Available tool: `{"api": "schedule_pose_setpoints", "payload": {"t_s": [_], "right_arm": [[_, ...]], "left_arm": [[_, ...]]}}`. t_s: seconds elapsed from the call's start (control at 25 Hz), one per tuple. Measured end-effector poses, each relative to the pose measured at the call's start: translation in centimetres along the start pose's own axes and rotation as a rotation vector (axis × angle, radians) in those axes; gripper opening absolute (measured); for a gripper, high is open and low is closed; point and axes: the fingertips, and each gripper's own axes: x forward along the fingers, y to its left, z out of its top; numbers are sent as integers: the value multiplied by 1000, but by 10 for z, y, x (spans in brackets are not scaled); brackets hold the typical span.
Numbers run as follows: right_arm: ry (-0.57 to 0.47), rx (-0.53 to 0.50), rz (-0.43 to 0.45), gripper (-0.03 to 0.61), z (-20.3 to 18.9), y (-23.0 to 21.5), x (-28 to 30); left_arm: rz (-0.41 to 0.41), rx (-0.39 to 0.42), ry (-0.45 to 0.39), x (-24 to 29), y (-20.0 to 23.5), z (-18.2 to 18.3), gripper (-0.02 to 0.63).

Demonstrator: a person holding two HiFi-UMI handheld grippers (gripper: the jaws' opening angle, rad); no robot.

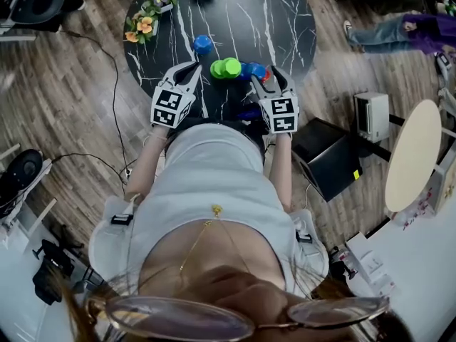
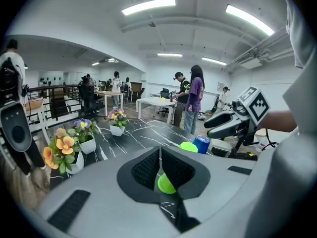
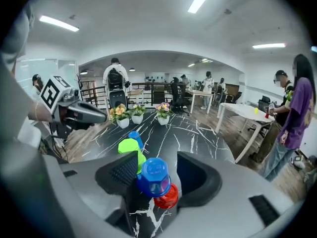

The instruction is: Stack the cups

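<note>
White-veined black round tabletop (image 1: 285, 20) stands in an open office, with the person at its near edge. The right gripper (image 1: 267, 75) has its jaws spread. A translucent blue plastic cup (image 3: 153, 175) sits between them untouched, its base turned toward the tongs, and a red plastic cup (image 3: 167, 197) is tucked just beneath it. The left gripper (image 2: 159, 155) is pressed together on nothing, with a lime-green plastic cup (image 2: 166, 184) just past its tips. To my eye the blue cup wants a square pinch across its sides before any lift, or it may roll off the red one. A second blue cup (image 1: 203, 44) lies toward the table's middle. I can't see inside any cup. White pots (image 2: 88, 146) at the far left edge hold flowers.
</note>
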Motion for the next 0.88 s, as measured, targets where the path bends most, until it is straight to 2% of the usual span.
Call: {"api": "schedule_pose_setpoints", "payload": {"t_s": [0.16, 0.44, 0.52, 0.6, 0.88], "right_arm": [[-50, 78, -37, 169, 4, -6, -12], [-81, 120, -81, 41, 0, -8, -25], [-86, 128, -93, 34, 0, -7, -28], [-89, 140, -101, 31, -1, -6, -30], [-100, 169, -124, 21, -6, -1, -39]], "left_arm": [[20, 4, 18, 7, 12, -6, 37], [10, -1, 50, 27, 28, -20, 38], [9, 6, 68, 35, 33, -24, 46], [2, 12, 90, 44, 37, -30, 89], [11, 47, 138, 72, 54, -42, 117]]}}
